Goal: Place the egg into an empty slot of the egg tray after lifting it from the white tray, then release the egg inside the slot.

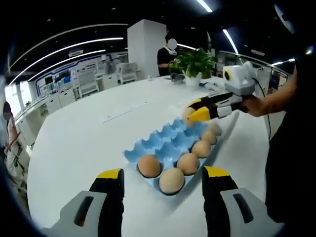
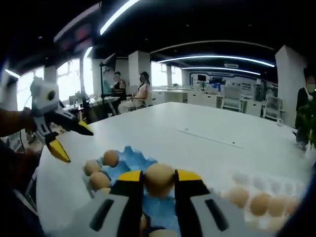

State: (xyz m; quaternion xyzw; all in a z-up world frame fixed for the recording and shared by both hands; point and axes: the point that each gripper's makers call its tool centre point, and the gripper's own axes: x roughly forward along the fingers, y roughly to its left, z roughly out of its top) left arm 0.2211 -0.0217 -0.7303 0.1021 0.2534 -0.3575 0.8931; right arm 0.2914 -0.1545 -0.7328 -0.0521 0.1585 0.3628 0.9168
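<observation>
Your right claw grips an egg between its yellow-tipped jaws, poised just above the blue egg tray on the white tabletop. In the left gripper view that claw hangs over the tray's far end, where the slots look empty, while five eggs fill the slots along the tray's near end and right side. Your left claw stands wide and empty, just short of the tray's near end. More eggs sit in the white tray, beside the egg tray. The risk from here: open before the egg seats in a hollow and it may land on a ridge, roll or crack; squeeze harder and the shell may give. A low approach could also knock a neighbouring egg.
</observation>
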